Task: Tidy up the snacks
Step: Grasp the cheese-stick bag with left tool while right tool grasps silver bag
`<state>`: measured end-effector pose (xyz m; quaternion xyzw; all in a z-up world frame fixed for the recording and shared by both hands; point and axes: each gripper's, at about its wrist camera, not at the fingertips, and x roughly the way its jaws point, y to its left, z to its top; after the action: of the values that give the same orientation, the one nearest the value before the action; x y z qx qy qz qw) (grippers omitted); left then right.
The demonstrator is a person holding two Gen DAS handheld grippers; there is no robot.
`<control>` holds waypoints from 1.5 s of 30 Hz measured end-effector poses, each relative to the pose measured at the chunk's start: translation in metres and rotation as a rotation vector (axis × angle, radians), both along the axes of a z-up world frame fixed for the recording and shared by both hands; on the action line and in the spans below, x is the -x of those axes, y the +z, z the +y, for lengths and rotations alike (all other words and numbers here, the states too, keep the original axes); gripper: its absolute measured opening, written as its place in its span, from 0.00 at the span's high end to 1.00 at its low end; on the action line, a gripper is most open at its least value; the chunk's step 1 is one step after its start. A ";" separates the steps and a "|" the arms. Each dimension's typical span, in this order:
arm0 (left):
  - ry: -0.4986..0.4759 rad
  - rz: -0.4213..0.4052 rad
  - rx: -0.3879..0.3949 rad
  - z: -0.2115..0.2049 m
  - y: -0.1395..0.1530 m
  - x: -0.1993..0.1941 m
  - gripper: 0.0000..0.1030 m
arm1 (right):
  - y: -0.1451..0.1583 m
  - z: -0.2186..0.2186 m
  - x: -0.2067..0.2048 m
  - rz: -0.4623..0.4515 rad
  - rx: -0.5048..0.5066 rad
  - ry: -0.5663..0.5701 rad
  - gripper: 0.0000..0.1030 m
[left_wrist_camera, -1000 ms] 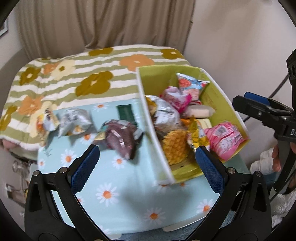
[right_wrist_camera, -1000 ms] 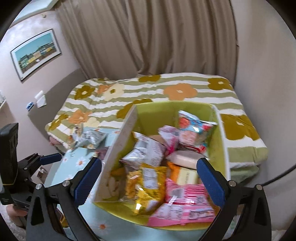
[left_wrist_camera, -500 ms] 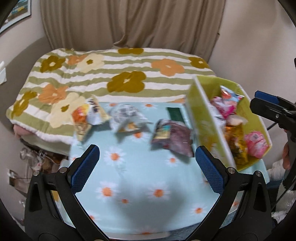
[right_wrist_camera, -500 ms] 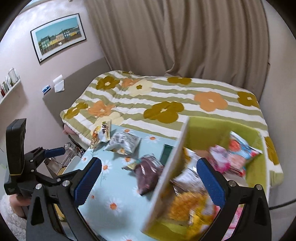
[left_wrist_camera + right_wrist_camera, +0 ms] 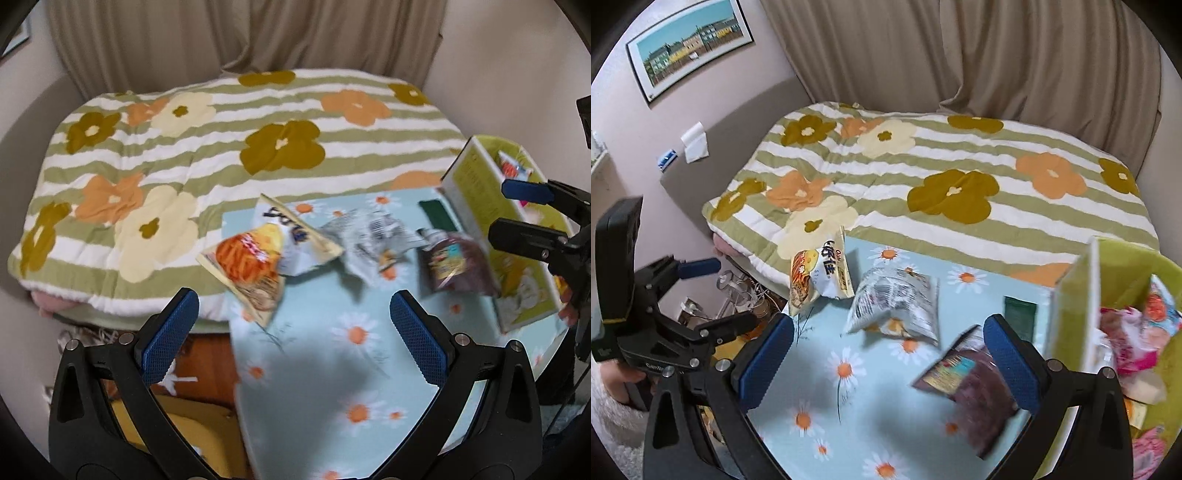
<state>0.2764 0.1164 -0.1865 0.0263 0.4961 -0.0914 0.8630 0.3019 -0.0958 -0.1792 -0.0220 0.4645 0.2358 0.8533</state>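
Grippers first: the left gripper (image 5: 294, 319) hangs above the near edge of the worktop (image 5: 332, 387), jaws spread wide and empty. The right gripper (image 5: 888, 350) hangs over the same daisy-print surface, jaws likewise released, nothing between them.

On the worktop, three loose snack packets lie in a row. From the right wrist view, a dark maroon packet (image 5: 975, 391) sits nearest, at 4 o'clock, just beside the box wall. A silver-white packet (image 5: 897, 306) lies toward 12 o'clock of centre. A white-and-orange chip bag (image 5: 818, 280) rests at 10 o'clock, at the far left edge of the worktop, partly overhanging it. A small dark green item (image 5: 1019, 317) lies flat between the silver packet and the box; what it is cannot be told.

The yellow-green storage box (image 5: 1067, 317) stands at 3 o'clock and already holds several pink and red packets.

Beyond, a bed with a flowered striped quilt (image 5: 923, 162), then a beige curtain (image 5: 960, 51).
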 end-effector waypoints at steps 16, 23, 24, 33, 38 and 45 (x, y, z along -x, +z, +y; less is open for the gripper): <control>-0.353 0.131 -0.128 0.003 -0.090 -0.086 0.00 | -0.071 0.069 -0.029 0.027 0.284 0.077 0.01; -0.392 0.166 -0.117 -0.007 -0.118 -0.107 0.01 | -0.096 0.081 -0.041 0.011 0.373 0.106 0.01; -0.396 0.169 -0.108 -0.008 -0.121 -0.108 0.02 | -0.101 0.082 -0.042 0.013 0.388 0.120 0.01; -0.413 0.205 -0.076 -0.012 -0.138 -0.114 0.36 | -0.122 0.081 -0.050 0.003 0.409 0.126 0.01; -0.365 0.218 -0.036 -0.005 -0.135 -0.116 0.42 | -0.129 0.080 -0.056 0.015 0.401 0.126 0.01; -0.285 0.219 -0.010 0.009 -0.126 -0.108 0.42 | -0.137 0.078 -0.060 0.032 0.377 0.113 0.01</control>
<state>0.3848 0.1250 -0.3129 0.0903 0.5787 -0.2126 0.7822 0.3619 -0.0180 -0.3163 -0.2038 0.5119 0.1926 0.8120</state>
